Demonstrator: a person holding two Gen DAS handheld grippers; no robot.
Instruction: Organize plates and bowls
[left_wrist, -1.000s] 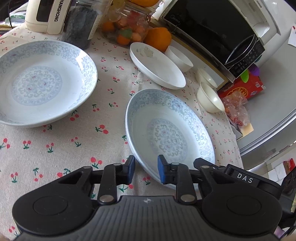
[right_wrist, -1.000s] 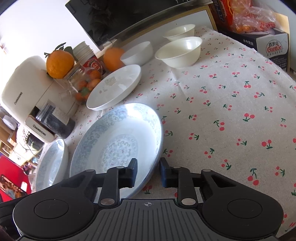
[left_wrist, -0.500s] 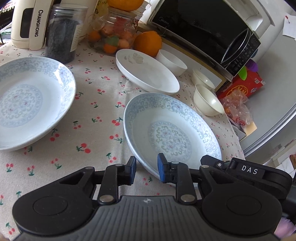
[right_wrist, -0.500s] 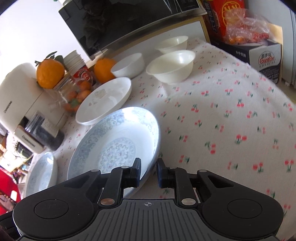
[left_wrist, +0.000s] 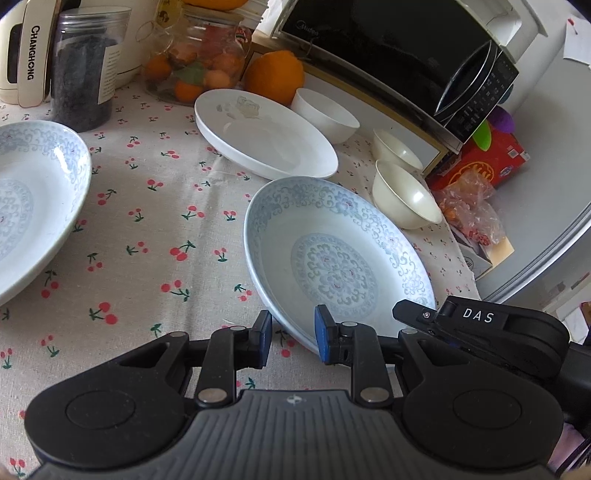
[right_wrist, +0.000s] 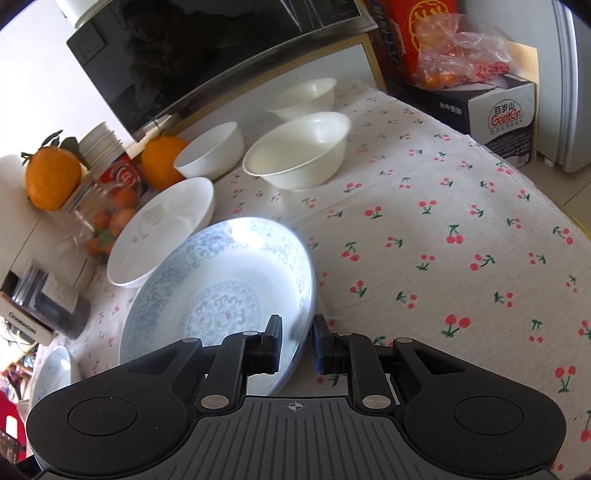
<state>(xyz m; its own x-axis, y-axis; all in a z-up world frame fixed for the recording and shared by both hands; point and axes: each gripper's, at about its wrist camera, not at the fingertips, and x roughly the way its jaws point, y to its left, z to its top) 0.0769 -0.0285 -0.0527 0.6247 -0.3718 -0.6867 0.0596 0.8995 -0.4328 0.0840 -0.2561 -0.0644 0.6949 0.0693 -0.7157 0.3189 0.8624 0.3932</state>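
In the left wrist view, a second patterned plate (left_wrist: 33, 206) was cut off by the left edge, well apart from the rest. The blue-patterned plate (left_wrist: 332, 254) was found on the cherry-print tabletop (left_wrist: 155, 229), its near rim gripped between the narrow fingers of the left gripper (left_wrist: 293, 338); the contact point itself was partly hidden by the blue pads. Behind it, a plain white plate (left_wrist: 266, 136) and three white bowls (left_wrist: 402, 199) were noted before a microwave (left_wrist: 399, 48). The right gripper (left_wrist: 476, 332) was seen only in part at that plate's right rim. In the right wrist view, the right gripper (right_wrist: 297, 341) was closed narrowly on the same plate's (right_wrist: 221, 295) rim. The second patterned plate (right_wrist: 51, 373) was largely hidden at the lower left. Whether the held plate was resting on the cloth could not be determined.
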